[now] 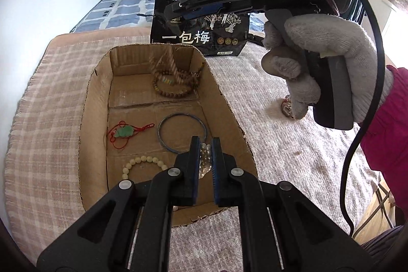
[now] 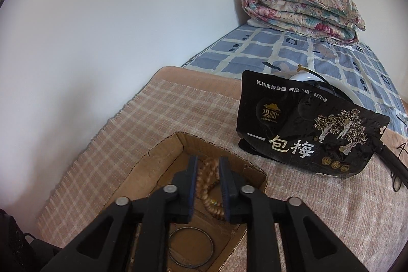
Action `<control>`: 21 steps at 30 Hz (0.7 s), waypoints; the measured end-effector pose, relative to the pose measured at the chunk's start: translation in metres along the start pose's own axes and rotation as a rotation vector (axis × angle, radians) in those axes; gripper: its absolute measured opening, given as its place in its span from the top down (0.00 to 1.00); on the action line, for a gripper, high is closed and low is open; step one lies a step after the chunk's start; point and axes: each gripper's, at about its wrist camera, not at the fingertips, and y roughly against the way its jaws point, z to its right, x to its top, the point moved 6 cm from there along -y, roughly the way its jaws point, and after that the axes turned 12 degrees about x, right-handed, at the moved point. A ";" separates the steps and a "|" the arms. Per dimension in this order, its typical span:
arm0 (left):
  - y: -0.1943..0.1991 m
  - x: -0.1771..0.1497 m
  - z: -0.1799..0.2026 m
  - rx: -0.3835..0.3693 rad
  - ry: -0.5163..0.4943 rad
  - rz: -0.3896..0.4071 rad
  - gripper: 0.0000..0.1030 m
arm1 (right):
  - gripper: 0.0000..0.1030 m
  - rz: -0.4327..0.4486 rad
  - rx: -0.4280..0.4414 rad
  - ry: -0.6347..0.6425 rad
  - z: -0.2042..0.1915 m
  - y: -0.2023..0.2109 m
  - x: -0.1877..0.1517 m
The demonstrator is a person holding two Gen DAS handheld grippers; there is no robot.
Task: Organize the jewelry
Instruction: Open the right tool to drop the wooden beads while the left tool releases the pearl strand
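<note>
The cardboard box (image 1: 97,103) on the bed already holds a jade pendant (image 1: 124,132), a blue bangle (image 1: 181,131), a pale bead bracelet (image 1: 142,165) and wooden bead strands (image 1: 176,83). The left claw (image 1: 204,157) is clenched on a clear bead bracelet (image 1: 205,159) over the near end. The right claw (image 2: 207,185) stands released around the wooden beads. One small item (image 1: 287,107) appears left on the blanket. The box walls are low, with open room above.

surface: bed (image 1: 267,98) | on it: cardboard box (image 1: 94,103), black snack bag (image 2: 306,134), folded quilt (image 2: 303,9)
</note>
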 end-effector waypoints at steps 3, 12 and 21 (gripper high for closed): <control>0.002 -0.001 0.000 0.004 0.000 -0.001 0.94 | 0.71 0.013 -0.004 -0.004 0.000 0.006 0.001; 0.014 0.000 -0.002 0.032 0.005 0.006 0.93 | 0.43 0.045 -0.034 -0.008 0.002 0.037 -0.002; 0.034 0.003 -0.005 0.068 0.028 0.041 0.56 | 0.15 0.107 -0.081 -0.011 0.004 0.089 -0.011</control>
